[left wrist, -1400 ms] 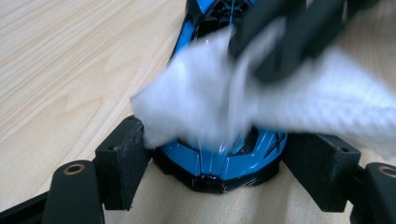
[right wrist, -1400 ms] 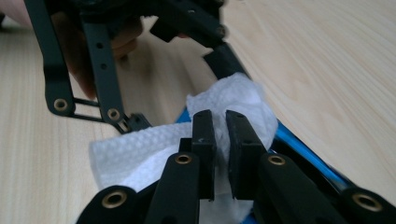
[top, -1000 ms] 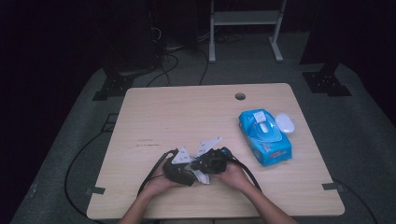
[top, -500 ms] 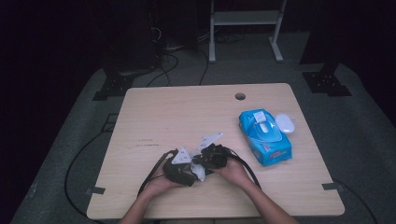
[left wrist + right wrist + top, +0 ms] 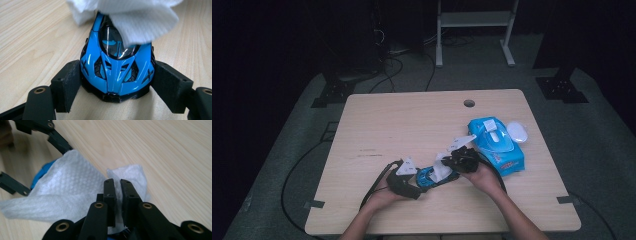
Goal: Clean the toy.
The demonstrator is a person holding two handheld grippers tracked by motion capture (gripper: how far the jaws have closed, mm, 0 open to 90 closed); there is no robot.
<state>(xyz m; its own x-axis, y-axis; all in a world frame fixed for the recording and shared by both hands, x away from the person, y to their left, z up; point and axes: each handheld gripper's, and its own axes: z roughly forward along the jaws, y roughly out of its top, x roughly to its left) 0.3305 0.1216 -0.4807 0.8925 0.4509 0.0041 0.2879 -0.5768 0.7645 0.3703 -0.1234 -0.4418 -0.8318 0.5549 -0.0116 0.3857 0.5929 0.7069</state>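
Near the front edge of the wooden table (image 5: 412, 125) sits the blue toy car (image 5: 117, 72), and the left gripper (image 5: 116, 86) has it clamped, a black pad pressed flat against each flank, the jaws spread as wide as the car's body. In the left gripper view the car points away across the wood, with its glossy dark canopy half covered by a white wipe (image 5: 135, 22) draped over it from above. In the high view the left gripper (image 5: 404, 175) lies low on the table in the person's left hand (image 5: 384, 192), with the car (image 5: 427, 176) poking out just to its right. The right gripper (image 5: 460, 156) is right beside it, in the person's right hand (image 5: 484, 175). In the right gripper view, its jaws are pinched nearly together on the wipe (image 5: 62, 195), with only the thin cloth between the pads, and the wipe spreads out over a sliver of blue car (image 5: 41, 173). Further right on the table, a blue pack of wipes (image 5: 497, 145) lies flat, apart from both grippers, with a small white oval thing (image 5: 518, 132) touching its far side.
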